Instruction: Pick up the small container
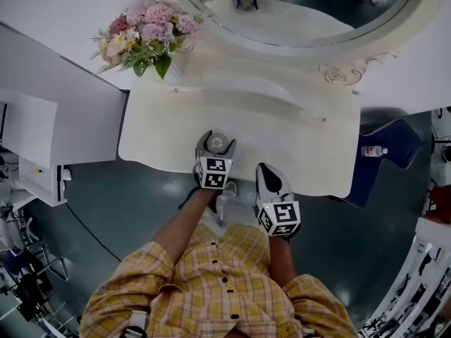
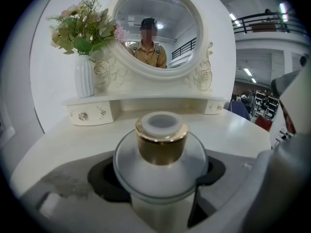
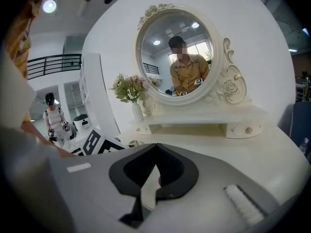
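— Where is the thing you're after?

— In my left claw. Its jaws are clenched on the small frosted-white round container, one jaw at each side of the bulbous body. It sits over the near edge of the cream-white dressing table. I cannot tell whether its base touches the tabletop.

— Is it open? What does it hold?

— It is capped. A shiny gold collar rings the neck, with a flat white cap on top. The frosted wall hides whatever is inside.

— And your other claw?

— My right claw is just to the right of the left one and a little nearer to me, its tip at the table's near edge. Its jaws are pressed together, with nothing between them.

— Any other vessels about?

— At the far left a white ribbed vase stands upright on the raised shelf. It holds a bunch of pink and cream flowers with green leaves. A small drawer with round knobs sits under that shelf, and the round white-framed mirror rises behind it. Off to the right, apart from the table, a small clear plastic bottle lies on its side on a dark blue seat. I cannot make out its contents.
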The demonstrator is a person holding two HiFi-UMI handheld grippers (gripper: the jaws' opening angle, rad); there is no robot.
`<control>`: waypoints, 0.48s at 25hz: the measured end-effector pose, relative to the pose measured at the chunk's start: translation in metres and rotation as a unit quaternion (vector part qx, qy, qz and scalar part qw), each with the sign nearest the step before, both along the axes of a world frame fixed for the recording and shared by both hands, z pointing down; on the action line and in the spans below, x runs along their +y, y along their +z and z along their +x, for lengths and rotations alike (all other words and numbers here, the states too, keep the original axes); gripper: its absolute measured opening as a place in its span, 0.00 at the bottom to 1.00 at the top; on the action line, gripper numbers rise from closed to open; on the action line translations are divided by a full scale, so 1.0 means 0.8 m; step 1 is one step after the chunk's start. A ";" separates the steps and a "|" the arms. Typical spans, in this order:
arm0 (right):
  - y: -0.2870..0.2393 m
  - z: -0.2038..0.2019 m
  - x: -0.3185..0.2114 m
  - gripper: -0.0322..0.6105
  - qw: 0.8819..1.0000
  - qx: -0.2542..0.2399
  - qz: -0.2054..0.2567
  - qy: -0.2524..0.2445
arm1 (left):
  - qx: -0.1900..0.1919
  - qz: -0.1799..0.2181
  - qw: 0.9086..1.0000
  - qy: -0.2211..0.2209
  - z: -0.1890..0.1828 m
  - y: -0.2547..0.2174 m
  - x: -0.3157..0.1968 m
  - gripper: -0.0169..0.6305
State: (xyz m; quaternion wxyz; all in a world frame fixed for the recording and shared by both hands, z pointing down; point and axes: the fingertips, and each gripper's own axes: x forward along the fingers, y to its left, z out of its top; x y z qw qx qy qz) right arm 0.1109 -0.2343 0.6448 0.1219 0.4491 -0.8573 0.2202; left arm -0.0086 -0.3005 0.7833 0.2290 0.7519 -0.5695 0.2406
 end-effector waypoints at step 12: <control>-0.029 0.000 0.003 0.05 1.000 -0.001 0.022 0.000 | 0.004 0.029 1.000 0.004 -0.011 -0.064 0.017 0.56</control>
